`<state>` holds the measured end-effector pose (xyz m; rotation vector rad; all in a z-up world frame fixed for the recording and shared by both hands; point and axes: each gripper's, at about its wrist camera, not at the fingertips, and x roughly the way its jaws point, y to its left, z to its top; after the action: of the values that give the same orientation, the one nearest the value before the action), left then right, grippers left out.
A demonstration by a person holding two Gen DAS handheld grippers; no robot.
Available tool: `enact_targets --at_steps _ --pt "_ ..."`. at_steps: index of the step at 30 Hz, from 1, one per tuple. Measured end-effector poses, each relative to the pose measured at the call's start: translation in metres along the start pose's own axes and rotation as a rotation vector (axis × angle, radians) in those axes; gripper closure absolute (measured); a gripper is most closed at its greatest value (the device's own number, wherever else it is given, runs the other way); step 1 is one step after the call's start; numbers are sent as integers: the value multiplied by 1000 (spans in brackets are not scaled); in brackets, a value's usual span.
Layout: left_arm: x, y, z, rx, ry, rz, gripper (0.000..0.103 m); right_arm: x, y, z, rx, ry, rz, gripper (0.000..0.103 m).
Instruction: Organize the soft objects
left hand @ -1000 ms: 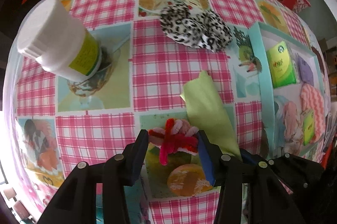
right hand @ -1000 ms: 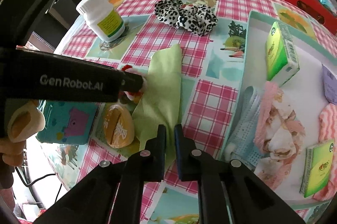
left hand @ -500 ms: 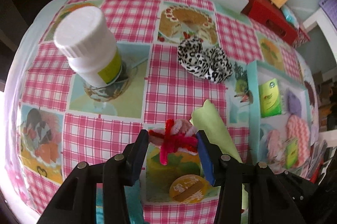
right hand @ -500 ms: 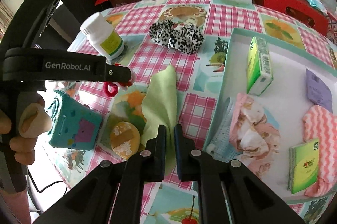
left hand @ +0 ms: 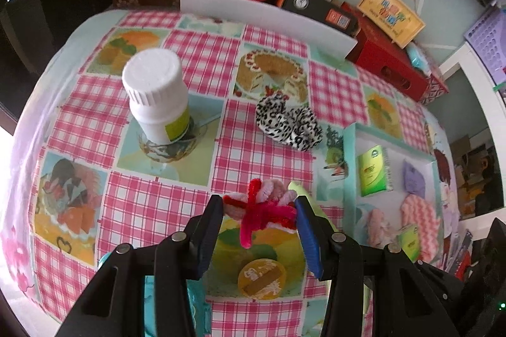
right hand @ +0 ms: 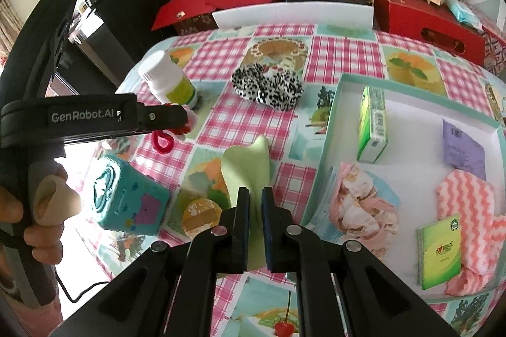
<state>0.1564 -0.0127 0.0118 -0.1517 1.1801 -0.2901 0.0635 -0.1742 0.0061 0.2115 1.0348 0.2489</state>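
My left gripper [left hand: 259, 205] is shut on a red, pink and white pipe-cleaner bundle [left hand: 261, 209] and holds it above the checked tablecloth; it also shows in the right wrist view [right hand: 177, 128]. My right gripper [right hand: 255, 194] is shut on a light green cloth [right hand: 248, 167], lifted off the table. A leopard-print scrunchie [left hand: 289, 123] lies further back, also in the right wrist view [right hand: 268, 87]. A teal-rimmed white tray [right hand: 408, 121] at the right holds pink cloths, a purple packet and green boxes.
A white pill bottle [left hand: 156, 96] stands at the back left. A teal toy box [right hand: 129, 194] and an orange disc [right hand: 200, 215] lie near the front. Red boxes [right hand: 423, 17] and a white board [right hand: 294, 14] line the far edge.
Both grippers have risen with their loads: the pipe-cleaner bundle and the green cloth are off the table, and the table looks farther away.
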Motion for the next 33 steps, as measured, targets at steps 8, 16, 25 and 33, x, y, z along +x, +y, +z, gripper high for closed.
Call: enact_targets --at_steps 8,16,25,33 --pt "-25 -11 2 20 -53 -30 54 -18 4 3 -10 -49 -3 95" --pt "-16 -8 -1 19 -23 4 54 0 -3 -1 5 7 -31 95" --pt "-6 11 -5 -20 -3 16 54 39 2 0 -67 91 -81 66" --pt "2 16 -8 -29 17 10 54 68 9 11 -154 133 -140 63"
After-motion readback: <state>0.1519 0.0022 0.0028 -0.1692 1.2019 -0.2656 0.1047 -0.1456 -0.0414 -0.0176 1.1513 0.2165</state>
